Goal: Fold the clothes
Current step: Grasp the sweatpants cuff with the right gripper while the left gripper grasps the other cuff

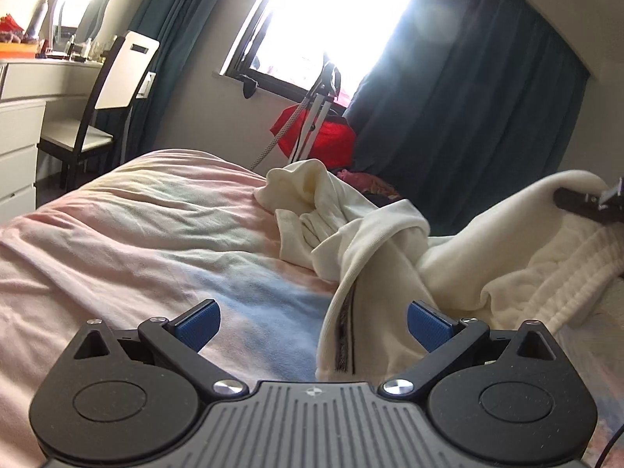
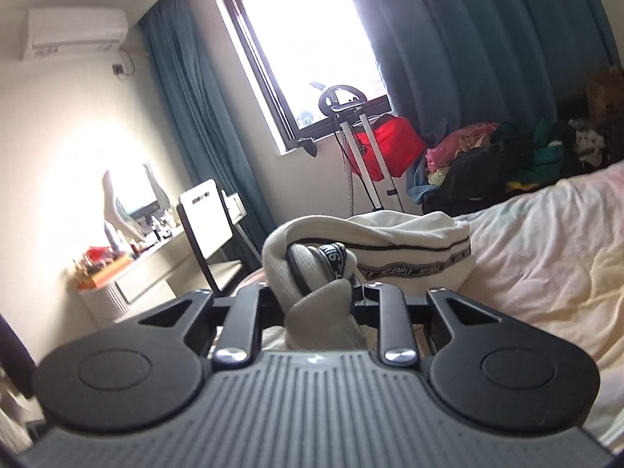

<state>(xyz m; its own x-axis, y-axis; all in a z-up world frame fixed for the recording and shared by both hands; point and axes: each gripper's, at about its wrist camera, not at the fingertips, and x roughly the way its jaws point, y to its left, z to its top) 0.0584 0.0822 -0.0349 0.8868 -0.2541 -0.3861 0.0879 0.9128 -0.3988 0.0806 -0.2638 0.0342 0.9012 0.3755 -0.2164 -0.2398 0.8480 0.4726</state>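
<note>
A cream garment (image 1: 460,257) with a black lettered side stripe lies crumpled on the pastel pink and blue bed cover (image 1: 136,226). My left gripper (image 1: 312,323) hovers low over the bed and is open. A striped fold of the garment hangs between its blue pads (image 1: 427,325), closer to the right one, and neither pad presses on it. My right gripper (image 2: 319,296) is shut on a bunched part of the cream garment (image 2: 409,241), which is lifted off the bed cover (image 2: 546,257). In the left wrist view the right gripper's dark tip (image 1: 581,202) pinches the cloth at the far right.
Beyond the bed stand a white-backed chair (image 1: 124,74) and a white dresser (image 1: 19,124) with small items and a mirror. A steamer stand (image 2: 362,148) with a red cloth is under the bright window. A clothes pile (image 2: 499,156) lies by the teal curtains.
</note>
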